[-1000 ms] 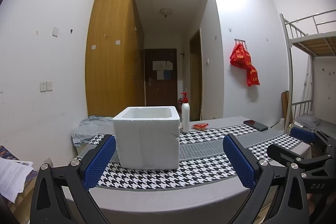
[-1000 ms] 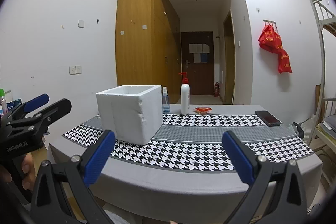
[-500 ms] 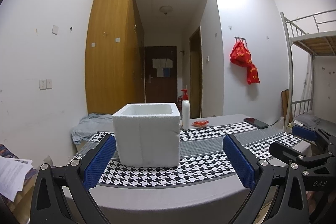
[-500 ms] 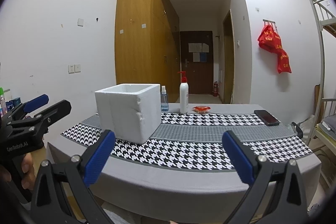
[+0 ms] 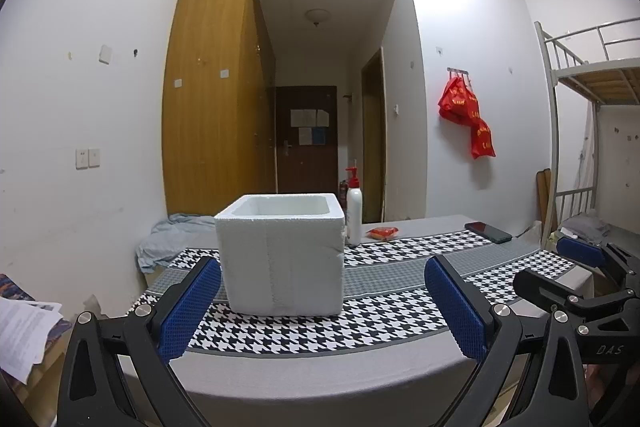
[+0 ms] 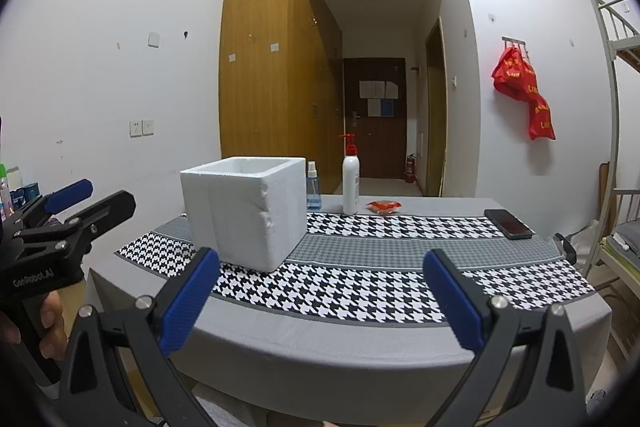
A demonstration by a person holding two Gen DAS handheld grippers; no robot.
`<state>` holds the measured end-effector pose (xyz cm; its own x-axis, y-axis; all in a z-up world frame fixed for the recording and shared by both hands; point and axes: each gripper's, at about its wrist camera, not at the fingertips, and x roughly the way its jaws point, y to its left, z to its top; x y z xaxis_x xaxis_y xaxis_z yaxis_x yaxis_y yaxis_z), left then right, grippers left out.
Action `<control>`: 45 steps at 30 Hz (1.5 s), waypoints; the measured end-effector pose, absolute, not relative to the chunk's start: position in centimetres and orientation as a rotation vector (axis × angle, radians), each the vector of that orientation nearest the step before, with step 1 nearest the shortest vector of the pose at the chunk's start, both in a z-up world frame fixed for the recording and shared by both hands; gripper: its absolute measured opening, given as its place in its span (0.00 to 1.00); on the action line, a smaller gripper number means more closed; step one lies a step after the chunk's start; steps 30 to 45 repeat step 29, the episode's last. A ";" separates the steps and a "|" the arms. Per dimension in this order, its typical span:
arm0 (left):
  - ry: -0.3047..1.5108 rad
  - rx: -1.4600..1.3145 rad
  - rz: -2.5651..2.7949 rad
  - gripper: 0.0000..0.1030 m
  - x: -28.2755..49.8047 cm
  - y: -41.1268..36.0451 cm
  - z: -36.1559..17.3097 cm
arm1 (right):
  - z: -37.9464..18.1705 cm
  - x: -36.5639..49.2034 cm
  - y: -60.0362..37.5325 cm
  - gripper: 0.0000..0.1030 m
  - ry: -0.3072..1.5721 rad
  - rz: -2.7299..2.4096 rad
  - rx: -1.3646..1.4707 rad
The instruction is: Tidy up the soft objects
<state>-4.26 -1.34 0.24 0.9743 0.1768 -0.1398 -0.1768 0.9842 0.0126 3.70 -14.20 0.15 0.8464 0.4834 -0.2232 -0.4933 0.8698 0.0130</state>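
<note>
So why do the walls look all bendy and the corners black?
Both wrist views use a fisheye lens: the bunk bed frame bows in the left view, the table edge curves in the right, black rims both, and ceiling glare washes the left view's top.

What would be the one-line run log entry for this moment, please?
left claw: open, empty | right claw: open, empty | foam box: upright on table
</note>
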 end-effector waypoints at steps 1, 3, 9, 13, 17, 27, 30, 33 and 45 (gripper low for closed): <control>0.141 0.000 0.179 0.99 -4.3 -1.3 0.3 | 0.1 3.7 -14.2 1.00 0.223 0.515 -0.047; 0.141 -0.002 0.180 0.99 -4.3 -1.4 0.3 | 0.1 3.7 -14.2 1.00 0.223 0.515 -0.046; 0.144 -0.001 0.177 0.99 -4.3 -1.4 0.2 | 0.0 3.8 -14.3 1.00 0.225 0.515 -0.045; 0.143 0.001 0.179 0.99 -4.3 -1.4 0.3 | 0.0 3.7 -14.2 1.00 0.227 0.516 -0.048; 0.143 -0.001 0.179 0.99 -4.2 -1.4 0.3 | 0.1 3.7 -14.3 1.00 0.225 0.515 -0.045; 0.144 0.001 0.177 0.99 -4.2 -1.3 0.3 | 0.0 3.7 -14.2 1.00 0.229 0.519 -0.052; 0.145 0.001 0.174 0.99 -4.3 -1.3 0.3 | 0.0 3.7 -14.2 1.00 0.230 0.520 -0.053; 0.145 0.001 0.174 0.99 -4.3 -1.3 0.3 | 0.0 3.7 -14.2 1.00 0.230 0.520 -0.053; 0.145 0.001 0.174 0.99 -4.3 -1.3 0.3 | 0.0 3.7 -14.2 1.00 0.230 0.520 -0.053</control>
